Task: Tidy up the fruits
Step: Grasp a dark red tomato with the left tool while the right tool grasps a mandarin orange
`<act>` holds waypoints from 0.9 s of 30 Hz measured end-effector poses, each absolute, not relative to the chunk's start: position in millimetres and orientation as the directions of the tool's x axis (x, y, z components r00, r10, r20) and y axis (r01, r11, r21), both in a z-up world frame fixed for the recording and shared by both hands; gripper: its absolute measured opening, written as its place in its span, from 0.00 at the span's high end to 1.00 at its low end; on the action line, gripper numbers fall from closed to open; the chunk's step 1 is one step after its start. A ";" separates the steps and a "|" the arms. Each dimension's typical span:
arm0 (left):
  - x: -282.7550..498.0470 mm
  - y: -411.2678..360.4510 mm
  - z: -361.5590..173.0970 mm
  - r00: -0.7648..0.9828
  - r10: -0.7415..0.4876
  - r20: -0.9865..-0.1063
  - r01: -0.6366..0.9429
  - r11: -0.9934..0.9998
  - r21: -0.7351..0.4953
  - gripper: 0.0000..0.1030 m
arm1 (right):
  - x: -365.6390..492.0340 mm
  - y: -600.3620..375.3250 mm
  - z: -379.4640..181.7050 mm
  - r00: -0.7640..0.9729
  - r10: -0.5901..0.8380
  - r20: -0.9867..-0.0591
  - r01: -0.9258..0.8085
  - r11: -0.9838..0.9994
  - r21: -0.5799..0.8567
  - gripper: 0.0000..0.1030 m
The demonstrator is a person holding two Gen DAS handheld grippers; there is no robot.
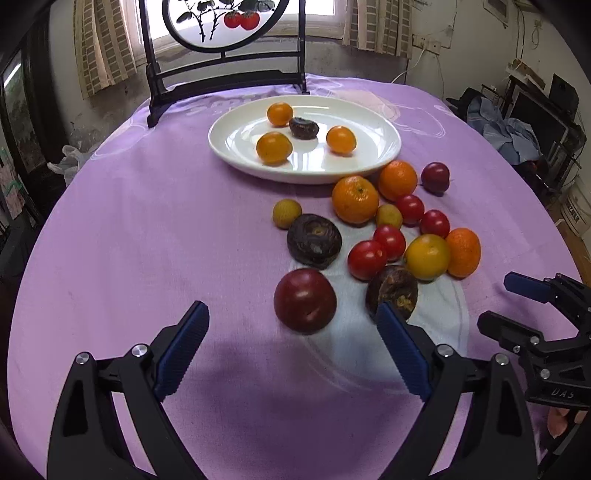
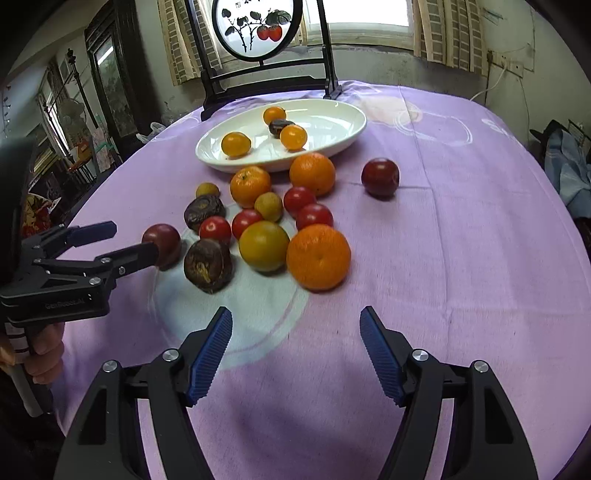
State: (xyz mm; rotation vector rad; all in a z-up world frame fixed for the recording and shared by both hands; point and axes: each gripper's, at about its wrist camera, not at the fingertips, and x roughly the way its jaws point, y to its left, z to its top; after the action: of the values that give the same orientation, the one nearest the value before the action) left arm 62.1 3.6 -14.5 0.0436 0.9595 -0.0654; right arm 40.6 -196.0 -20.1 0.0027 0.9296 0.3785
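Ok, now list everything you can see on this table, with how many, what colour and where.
plate: one, white, far middle of the table
small round fruits: three, orange-yellow, on the plate
wrinkled fruits: three, dark brown, one on the plate, two on the cloth
tangerines: three, orange, on the cloth
cherry tomatoes: four, red, mid-cluster
plums: two, dark red, one nearest, one far right
small dull fruits: two, yellowish, beside the tangerines
larger fruit: one, yellow-orange, next to a tangerine
tablecloth: one, purple
painted screen: one, black frame, behind the plate
left gripper: black, blue pads, open
right gripper: black, blue pads, open
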 end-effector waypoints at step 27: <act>91.3 5.5 -37.9 0.523 -0.069 -0.850 0.088 0.996 -0.026 0.62 | 66.2 -177.5 -35.4 0.499 0.188 -0.846 -0.320 0.947 0.021 0.29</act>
State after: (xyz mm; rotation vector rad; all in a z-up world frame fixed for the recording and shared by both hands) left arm 91.3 5.5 -37.9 0.0204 1.0166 -0.0934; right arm 66.2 -177.5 -35.4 -0.1454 1.0033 0.3085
